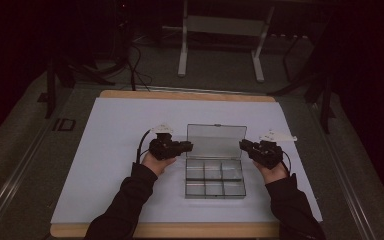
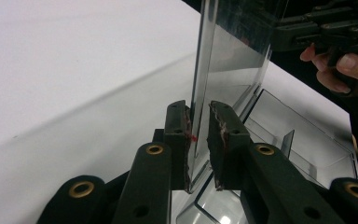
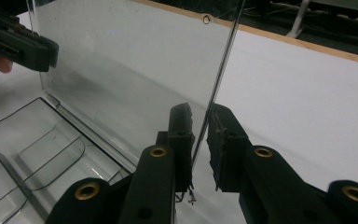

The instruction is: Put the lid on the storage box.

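A clear plastic compartment box (image 1: 215, 180) lies near the middle of the white-covered bench (image 1: 105, 150), its hinged lid (image 1: 216, 141) standing upright along the far edge of the tray. The lid looks like thin, rigid, glossy plastic: light to move, probably slippery between hard pads, and likely to flex or crack at the hinge if twisted, so the two side edges of the lid, taken evenly, seem the sensible places to hold it. The left gripper (image 2: 199, 140) straddles one side edge of the lid low down, near the hinge; its jaws are narrowly parted, the one on the left of that view touching or nearly touching the sheet and the other standing slightly off, so a firm clamp cannot be confirmed. The right gripper (image 3: 200, 140) straddles the opposite side edge in the same way, jaws a little apart with the edge running between them and a small gap visible on either side. The tray is split by clear dividers into six compartments in two rows, and all of them appear empty. Each gripper is held in a hand (image 1: 156, 162) in a dark sleeve.
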Motion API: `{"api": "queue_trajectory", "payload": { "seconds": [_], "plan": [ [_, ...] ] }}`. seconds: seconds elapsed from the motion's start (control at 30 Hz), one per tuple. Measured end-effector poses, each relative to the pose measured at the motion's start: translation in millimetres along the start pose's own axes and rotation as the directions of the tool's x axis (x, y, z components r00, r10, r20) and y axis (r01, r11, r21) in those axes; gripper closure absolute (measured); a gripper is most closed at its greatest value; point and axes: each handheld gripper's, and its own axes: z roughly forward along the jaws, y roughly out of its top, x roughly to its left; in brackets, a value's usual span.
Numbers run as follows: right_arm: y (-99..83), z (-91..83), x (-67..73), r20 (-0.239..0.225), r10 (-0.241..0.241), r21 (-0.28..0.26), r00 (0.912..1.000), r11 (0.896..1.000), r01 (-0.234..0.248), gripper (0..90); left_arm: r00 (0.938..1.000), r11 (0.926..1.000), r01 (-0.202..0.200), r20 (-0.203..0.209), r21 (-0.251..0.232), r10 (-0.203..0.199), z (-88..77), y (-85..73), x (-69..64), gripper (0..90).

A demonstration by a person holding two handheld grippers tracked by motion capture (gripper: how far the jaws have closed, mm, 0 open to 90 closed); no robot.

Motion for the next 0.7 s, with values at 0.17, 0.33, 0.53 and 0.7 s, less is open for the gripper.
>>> {"api": "queue_trajectory", "payload": {
  "seconds": [0.17,0.33,0.53,0.7],
  "plan": [
    [-1.8,-4.6,1.8,-0.015,-0.001,-0.006,0.9999,1.000,0.001,79.3,1.0000,0.9997,-0.009,-0.001,-0.024,0.009,-8.3,-0.7,-3.5,79.3],
    [-6.1,-13.1,4.4,-0.034,-0.014,-0.016,0.9993,1.000,0.013,81.6,0.9990,0.9989,-0.043,-0.015,-0.019,0.043,-15.2,-1.4,-10.4,80.0],
    [-12.3,-18.4,7.7,-0.036,-0.026,-0.010,0.9990,1.000,0.026,83.3,0.9983,0.9983,-0.057,-0.016,-0.017,0.056,-20.4,-5.5,-14.5,80.3],
    [-19.1,-20.6,7.5,-0.055,-0.033,-0.003,0.9979,0.999,0.033,84.3,0.9962,0.9964,-0.085,-0.020,0.001,0.085,-22.8,-6.9,-19.7,80.3]
  ]
}}
